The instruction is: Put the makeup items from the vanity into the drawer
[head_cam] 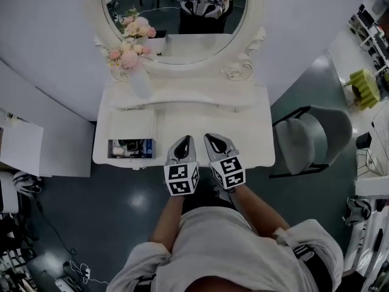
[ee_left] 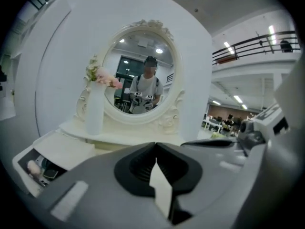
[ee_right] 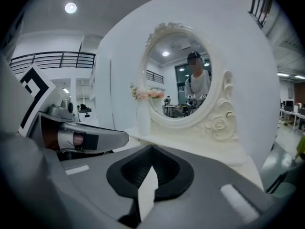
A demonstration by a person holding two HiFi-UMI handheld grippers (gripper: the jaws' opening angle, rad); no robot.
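So, quick status from my end of the rig: I reckon this one is basically wrapped up. In the head view the bench [head_cam: 243, 126] top looks bare across the middle and right, and I can't spot any loose makeup on it. The only things on it are the vase of flowers [head_cam: 135, 66] at the upper left and the big oval mirror [head_cam: 182, 17] behind.

The makeup items [head_cam: 130, 148] sit in the open drawer [head_cam: 131, 158] at the left front corner of the bench. It's a jumble of dark and pale bits, too small for me to name any one of them. The left gripper view catches that same drawer at its lower left.

The left hand-held gripper [head_cam: 186, 139] and right hand-held gripper [head_cam: 210, 137] hover side by side over the front edge of the bench, bottom centre of the frame. Both have their jaws fully together with nothing pinched between them, and each gripper's own view shows the tips meeting.

My guess is that all that's left is maybe pushing the drawer closed, though the task doesn't strictly ask for it. If something small is hiding behind the vase, I can't tell from here.
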